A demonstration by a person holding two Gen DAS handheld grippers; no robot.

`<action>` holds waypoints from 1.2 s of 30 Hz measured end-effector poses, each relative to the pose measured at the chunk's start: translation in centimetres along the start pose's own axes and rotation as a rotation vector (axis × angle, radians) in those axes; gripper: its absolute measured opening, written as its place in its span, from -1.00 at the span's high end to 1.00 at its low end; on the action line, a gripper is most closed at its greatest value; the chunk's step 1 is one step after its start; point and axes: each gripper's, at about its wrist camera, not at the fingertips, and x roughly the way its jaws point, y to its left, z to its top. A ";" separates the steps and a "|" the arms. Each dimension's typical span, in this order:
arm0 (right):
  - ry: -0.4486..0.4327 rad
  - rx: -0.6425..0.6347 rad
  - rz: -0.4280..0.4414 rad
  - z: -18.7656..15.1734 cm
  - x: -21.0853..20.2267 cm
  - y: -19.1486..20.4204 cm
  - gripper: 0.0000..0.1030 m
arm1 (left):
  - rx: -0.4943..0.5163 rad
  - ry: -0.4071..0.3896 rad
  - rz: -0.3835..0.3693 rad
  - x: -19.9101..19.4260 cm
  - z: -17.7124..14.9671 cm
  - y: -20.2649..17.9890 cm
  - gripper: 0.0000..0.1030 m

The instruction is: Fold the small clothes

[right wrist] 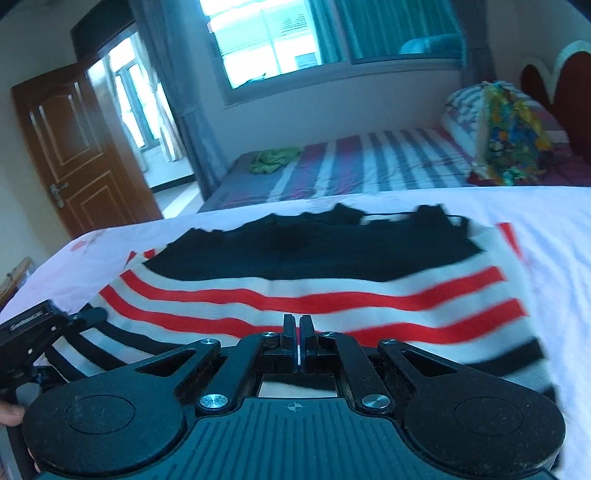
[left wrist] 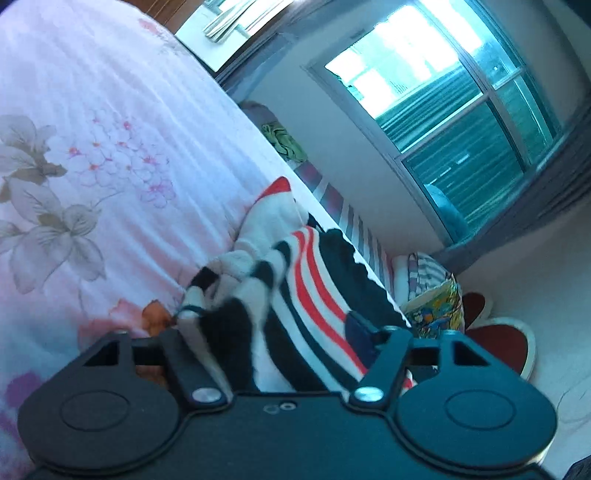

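A small knit sweater with black, white and red stripes (right wrist: 314,280) lies on a bed covered with a pale floral sheet (left wrist: 92,166). In the left wrist view the sweater (left wrist: 310,280) is bunched, with a sleeve (left wrist: 229,295) folded across the gap of my left gripper (left wrist: 273,332). Its jaws stand wide apart around the cloth, with one fingertip (left wrist: 360,326) on the striped body. My right gripper (right wrist: 297,325) has its fingers pressed together at the sweater's near edge, seemingly empty. The left gripper (right wrist: 40,325) shows at the left edge of the right wrist view.
A second bed with a purple striped sheet (right wrist: 369,162) stands beyond, holding a green cloth (right wrist: 273,158) and a colourful bag (right wrist: 513,144). A window (right wrist: 280,33) is behind and a wooden door (right wrist: 70,147) at left. A red headboard (right wrist: 561,74) is at right.
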 end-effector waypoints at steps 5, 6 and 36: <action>0.024 -0.015 0.018 -0.6 2.4 1.0 0.94 | -0.033 0.044 0.046 1.3 0.9 0.0 0.64; 0.033 -0.004 0.021 -0.7 2.7 1.0 0.94 | -0.029 0.043 0.050 1.1 0.8 -0.1 0.67; -0.061 0.333 0.029 -1.2 -2.0 -5.1 1.00 | 0.406 0.148 -0.234 -0.2 -3.8 -17.4 0.69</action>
